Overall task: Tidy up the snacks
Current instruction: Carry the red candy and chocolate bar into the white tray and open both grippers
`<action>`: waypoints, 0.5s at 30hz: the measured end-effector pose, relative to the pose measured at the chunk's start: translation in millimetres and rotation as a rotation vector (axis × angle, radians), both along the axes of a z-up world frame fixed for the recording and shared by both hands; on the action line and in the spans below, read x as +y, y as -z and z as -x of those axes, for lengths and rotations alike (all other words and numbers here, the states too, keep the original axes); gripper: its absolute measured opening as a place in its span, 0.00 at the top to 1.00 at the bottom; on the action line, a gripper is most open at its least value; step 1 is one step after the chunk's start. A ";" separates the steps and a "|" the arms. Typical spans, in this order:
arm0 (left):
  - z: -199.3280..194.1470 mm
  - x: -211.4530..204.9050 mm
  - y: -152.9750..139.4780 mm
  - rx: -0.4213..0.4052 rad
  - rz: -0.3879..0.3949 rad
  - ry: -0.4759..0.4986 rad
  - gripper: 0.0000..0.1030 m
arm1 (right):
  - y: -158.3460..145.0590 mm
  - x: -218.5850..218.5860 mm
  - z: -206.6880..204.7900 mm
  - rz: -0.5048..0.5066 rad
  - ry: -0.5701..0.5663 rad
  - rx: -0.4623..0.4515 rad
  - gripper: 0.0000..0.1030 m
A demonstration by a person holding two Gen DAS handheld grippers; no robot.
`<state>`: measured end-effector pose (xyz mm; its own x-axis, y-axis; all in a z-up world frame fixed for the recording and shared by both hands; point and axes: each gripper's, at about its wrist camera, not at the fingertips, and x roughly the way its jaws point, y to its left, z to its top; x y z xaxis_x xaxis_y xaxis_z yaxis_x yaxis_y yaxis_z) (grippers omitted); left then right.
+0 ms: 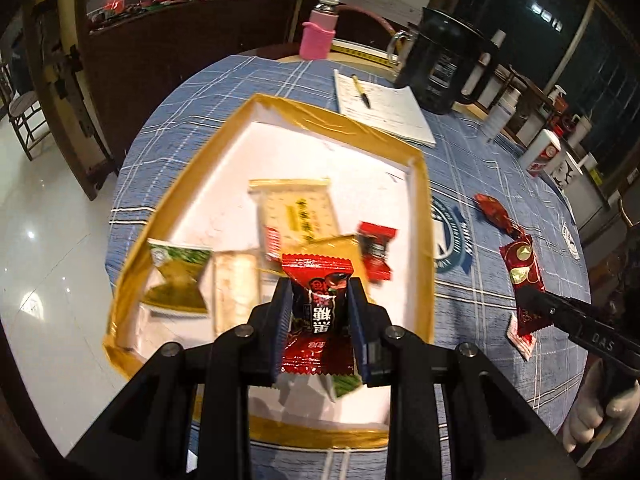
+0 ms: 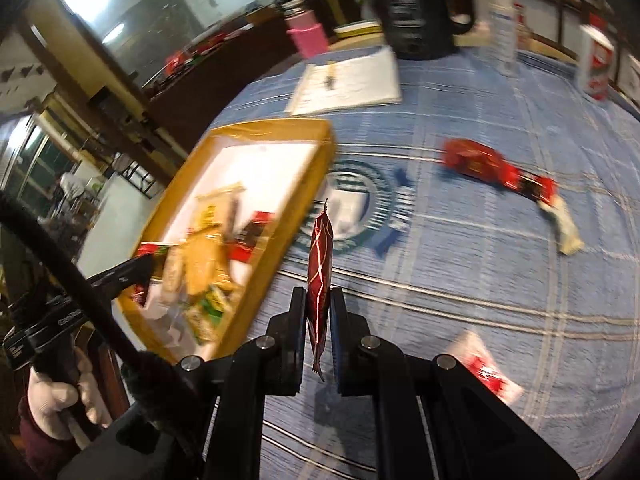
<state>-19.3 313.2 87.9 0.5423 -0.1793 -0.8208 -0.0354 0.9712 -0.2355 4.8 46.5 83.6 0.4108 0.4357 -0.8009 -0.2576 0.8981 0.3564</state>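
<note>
In the left wrist view, a gold-rimmed tray (image 1: 420, 208) fills the centre left of the frame on a desk (image 1: 472, 184) under a blue plaid cloth. Inside the tray, from left to right, lie a green packet (image 1: 178, 280), a pale bar (image 1: 236, 292), a yellow cracker pack (image 1: 294, 212) and a small red candy (image 1: 375, 252). At lower centre the left gripper (image 1: 319, 300) is closed on a red snack (image 1: 320, 280), which it holds above the tray. At upper right of centre sit a notepad (image 1: 384, 108) with a pen (image 1: 360, 91), with a pink bottle (image 1: 318, 32) and a black kettle (image 1: 444, 56) behind. At right, red wrappers (image 1: 498, 214) lie on the cloth, and the right gripper (image 1: 530, 300) comes in from the right edge, pinching a dark red packet (image 1: 522, 268)

In the right wrist view, a gloved hand (image 2: 56, 400) grips the left gripper's handle at lower left. The tray (image 2: 316, 168) sits left of centre. At lower centre the right gripper (image 2: 318, 300) is clamped on the dark red packet (image 2: 320, 264), held edge-on over the cloth. More red wrappers (image 2: 492, 166) lie at the right and another (image 2: 486, 368) at lower right
</note>
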 end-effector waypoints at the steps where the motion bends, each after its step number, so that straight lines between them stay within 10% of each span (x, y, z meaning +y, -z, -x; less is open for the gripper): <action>1: -2.0 4.6 0.6 0.002 -0.002 -0.001 0.72 | -1.3 10.5 -2.6 -0.004 -0.015 0.001 0.91; 15: -60.7 49.3 19.6 0.042 0.017 0.006 0.72 | 10.8 107.8 -48.5 -0.012 -0.095 0.045 0.91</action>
<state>41.4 362.5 68.3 0.5061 -0.1964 -0.8398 -0.0402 0.9673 -0.2504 53.3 154.3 72.8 0.3307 0.4808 -0.8121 -0.3245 0.8660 0.3806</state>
